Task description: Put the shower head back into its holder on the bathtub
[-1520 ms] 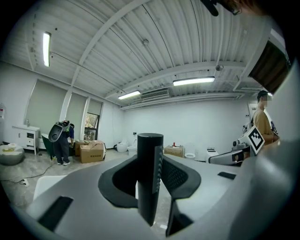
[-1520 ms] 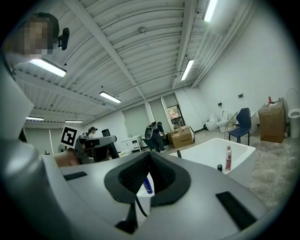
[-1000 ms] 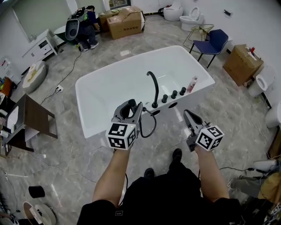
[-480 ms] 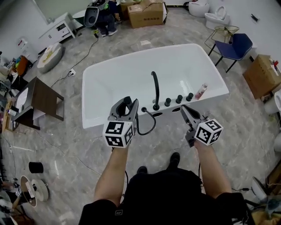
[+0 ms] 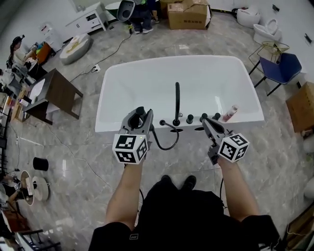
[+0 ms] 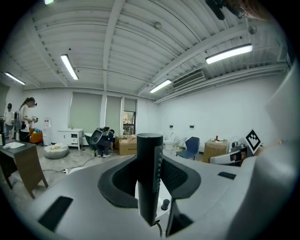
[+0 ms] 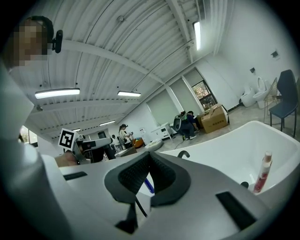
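Observation:
A black shower head (image 6: 150, 173) stands upright between the pads of my left gripper (image 6: 151, 185), which is shut on it. In the head view that left gripper (image 5: 140, 114) hovers just in front of the white bathtub's near rim (image 5: 117, 128). The black hose (image 5: 169, 143) loops from the shower head to a small black fitting (image 5: 162, 122) on the rim, left of the tall black faucet (image 5: 176, 102). My right gripper (image 5: 205, 122) is shut and empty, near the rim by the black knobs (image 5: 202, 117). In the right gripper view my right gripper (image 7: 149, 165) points along the tub.
A pink-capped bottle (image 5: 229, 113) lies on the rim right of the knobs. A dark wooden table (image 5: 59, 92) stands to the left, a blue chair (image 5: 282, 68) at right, cardboard boxes (image 5: 189, 14) and toilets behind. Cables run over the marble floor; people work at the back.
The head view has swung round to face the tub squarely. Both grippers have turned with it and stay before the near rim. The left one still holds the shower head.

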Demonstrator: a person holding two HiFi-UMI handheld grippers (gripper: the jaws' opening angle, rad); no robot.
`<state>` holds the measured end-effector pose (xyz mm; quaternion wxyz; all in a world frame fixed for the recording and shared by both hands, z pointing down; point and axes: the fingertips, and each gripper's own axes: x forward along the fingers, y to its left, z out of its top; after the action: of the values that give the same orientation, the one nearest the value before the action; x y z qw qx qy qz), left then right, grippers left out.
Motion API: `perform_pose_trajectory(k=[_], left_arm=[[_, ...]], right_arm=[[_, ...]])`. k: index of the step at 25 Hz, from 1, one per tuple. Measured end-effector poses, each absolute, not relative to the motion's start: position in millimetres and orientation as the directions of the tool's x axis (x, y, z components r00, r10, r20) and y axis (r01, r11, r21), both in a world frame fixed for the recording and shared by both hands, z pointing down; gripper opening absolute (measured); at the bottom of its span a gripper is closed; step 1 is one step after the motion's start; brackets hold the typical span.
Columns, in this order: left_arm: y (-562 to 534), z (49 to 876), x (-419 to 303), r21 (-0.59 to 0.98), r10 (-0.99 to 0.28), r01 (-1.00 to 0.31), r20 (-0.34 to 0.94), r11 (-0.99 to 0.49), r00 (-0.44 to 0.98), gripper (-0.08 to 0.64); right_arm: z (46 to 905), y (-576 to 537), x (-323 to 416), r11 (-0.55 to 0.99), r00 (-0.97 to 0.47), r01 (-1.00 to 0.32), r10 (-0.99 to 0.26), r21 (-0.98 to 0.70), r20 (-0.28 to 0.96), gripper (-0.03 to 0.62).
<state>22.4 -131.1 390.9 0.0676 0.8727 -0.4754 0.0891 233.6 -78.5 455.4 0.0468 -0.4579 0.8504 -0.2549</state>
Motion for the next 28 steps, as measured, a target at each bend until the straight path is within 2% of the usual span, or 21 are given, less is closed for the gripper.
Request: perform_pose_trajectory(k=[8, 19, 28], left_arm=[[-169, 380, 10, 0.024, -0.83, -0.847, 0.188, -0.531, 0.526, 0.138], [-207, 347, -26, -0.01, -0.837, -0.843, 0.119, -0.539, 0.534, 0.138], [-218, 351, -20, 0.01, -0.837, -0.846, 0.139, -0.533, 0.529, 0.138]], right_arm=[[453, -111, 209, 0.491, -0.612, -0.745, -0.773, -0.452, 0.168, 0.017], [459, -137, 185, 0.463, -0.587, -0.761, -0.79, -0.455, 0.178, 0.017], [477, -152, 144, 0.577, -0.699, -0.701, -0.671, -0.418, 0.246, 0.025]])
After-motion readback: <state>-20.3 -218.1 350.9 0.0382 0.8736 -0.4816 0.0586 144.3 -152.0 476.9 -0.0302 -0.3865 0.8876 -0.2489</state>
